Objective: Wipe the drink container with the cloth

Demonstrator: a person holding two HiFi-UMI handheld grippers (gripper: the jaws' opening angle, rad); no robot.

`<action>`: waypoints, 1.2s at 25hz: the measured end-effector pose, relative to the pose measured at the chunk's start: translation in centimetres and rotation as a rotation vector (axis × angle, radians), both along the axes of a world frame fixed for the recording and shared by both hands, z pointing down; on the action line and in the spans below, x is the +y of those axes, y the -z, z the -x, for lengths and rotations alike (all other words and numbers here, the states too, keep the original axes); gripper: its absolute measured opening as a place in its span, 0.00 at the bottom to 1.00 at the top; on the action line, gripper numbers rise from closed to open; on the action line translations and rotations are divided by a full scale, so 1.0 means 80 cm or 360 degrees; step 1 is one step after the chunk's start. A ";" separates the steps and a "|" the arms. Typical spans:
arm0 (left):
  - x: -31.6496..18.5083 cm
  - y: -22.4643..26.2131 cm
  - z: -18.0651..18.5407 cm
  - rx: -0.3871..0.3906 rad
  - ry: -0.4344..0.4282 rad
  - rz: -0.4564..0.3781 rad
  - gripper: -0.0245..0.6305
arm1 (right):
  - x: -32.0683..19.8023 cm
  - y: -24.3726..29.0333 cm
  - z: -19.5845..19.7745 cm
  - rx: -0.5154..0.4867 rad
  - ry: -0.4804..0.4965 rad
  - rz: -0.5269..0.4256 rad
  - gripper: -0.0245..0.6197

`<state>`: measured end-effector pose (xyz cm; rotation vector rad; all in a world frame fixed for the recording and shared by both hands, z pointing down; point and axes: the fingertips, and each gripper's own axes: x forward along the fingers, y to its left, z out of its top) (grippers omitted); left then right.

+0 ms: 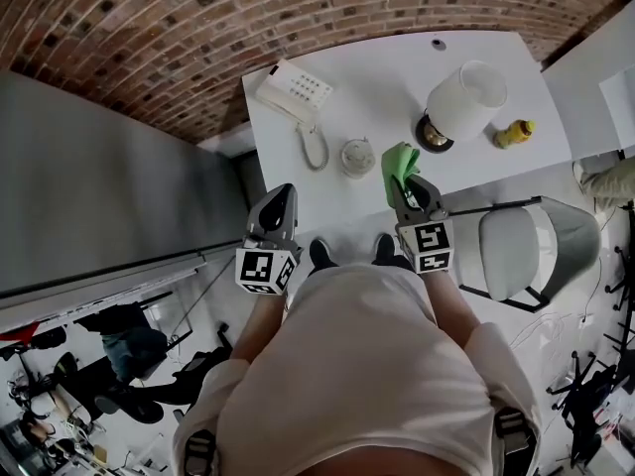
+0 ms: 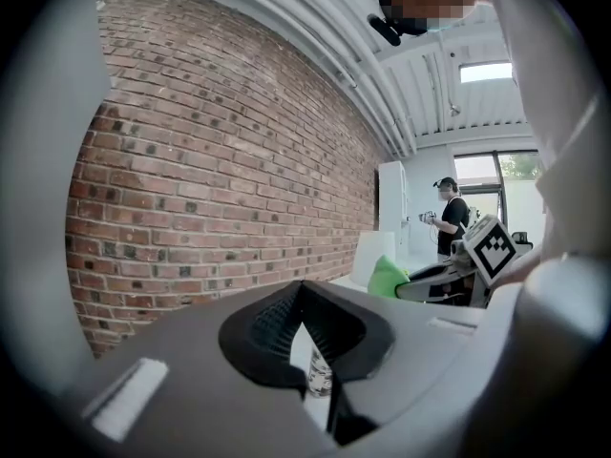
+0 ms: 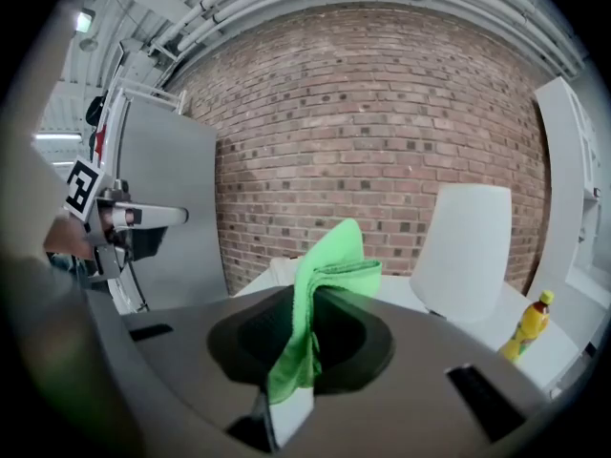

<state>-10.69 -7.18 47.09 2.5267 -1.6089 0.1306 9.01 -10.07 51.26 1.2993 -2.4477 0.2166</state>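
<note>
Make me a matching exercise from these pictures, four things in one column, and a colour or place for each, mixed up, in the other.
Things:
1. cloth
2. bottle
3. phone
4. lamp

Descriptions:
A. white, with a keypad, at the left end of the table in the head view
B. yellow, right of the lamp
C. green, pinched in the right tongs
D. white shade over a dark base

Pairs: 1-C, 2-B, 3-A, 4-D
</note>
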 end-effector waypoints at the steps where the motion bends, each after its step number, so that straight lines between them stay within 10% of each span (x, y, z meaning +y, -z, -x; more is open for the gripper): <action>1: 0.001 -0.001 0.000 -0.0005 0.0007 0.0007 0.05 | -0.004 -0.008 -0.003 0.0010 0.0000 0.0018 0.09; 30: -0.007 -0.007 0.037 0.0014 0.0047 0.0047 0.05 | -0.024 -0.170 0.042 0.0390 0.0188 0.0400 0.09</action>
